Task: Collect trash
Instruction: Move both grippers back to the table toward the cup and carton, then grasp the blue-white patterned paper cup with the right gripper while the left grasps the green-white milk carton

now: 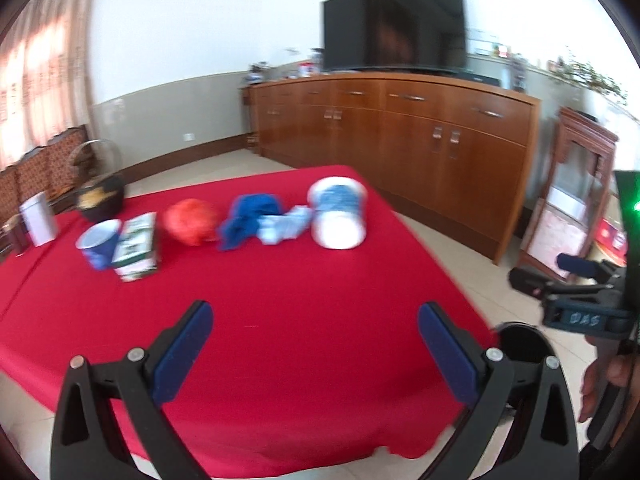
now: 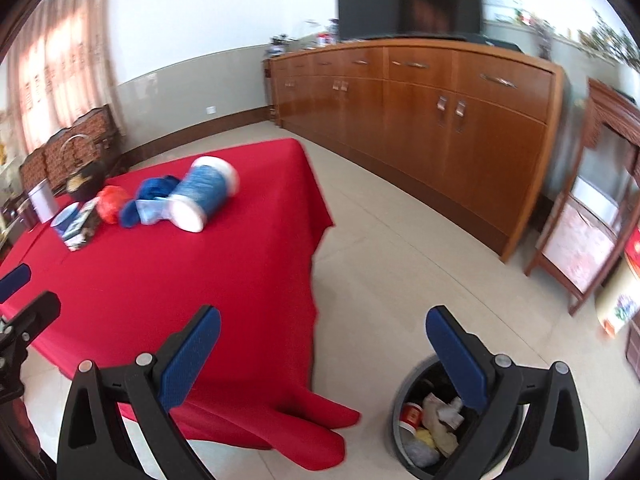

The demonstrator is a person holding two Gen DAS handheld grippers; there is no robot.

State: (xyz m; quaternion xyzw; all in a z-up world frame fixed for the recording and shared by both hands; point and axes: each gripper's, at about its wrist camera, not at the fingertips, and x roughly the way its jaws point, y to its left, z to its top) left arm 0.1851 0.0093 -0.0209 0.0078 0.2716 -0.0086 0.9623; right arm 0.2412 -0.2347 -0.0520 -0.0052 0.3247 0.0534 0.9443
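Note:
A row of items lies across the red tablecloth (image 1: 280, 300): a blue paper cup (image 1: 98, 242), a green-and-white carton (image 1: 136, 246), a red crumpled bag (image 1: 191, 221), a blue cloth (image 1: 250, 216), a pale blue wad (image 1: 285, 225) and a white-and-blue tub on its side (image 1: 339, 212). My left gripper (image 1: 316, 344) hovers open over the near part of the cloth, nothing between its fingers. My right gripper (image 2: 323, 350) is open and empty beyond the table's corner, above a dark trash bin (image 2: 404, 424) on the floor holding a red cup and crumpled papers.
A long wooden sideboard (image 1: 400, 128) with a television (image 1: 394, 24) lines the far wall. A wooden shelf stand (image 2: 584, 216) is at the right. A dark basket (image 1: 100, 196) and a white tin (image 1: 38, 218) sit at the table's far left. Tiled floor lies between table and sideboard.

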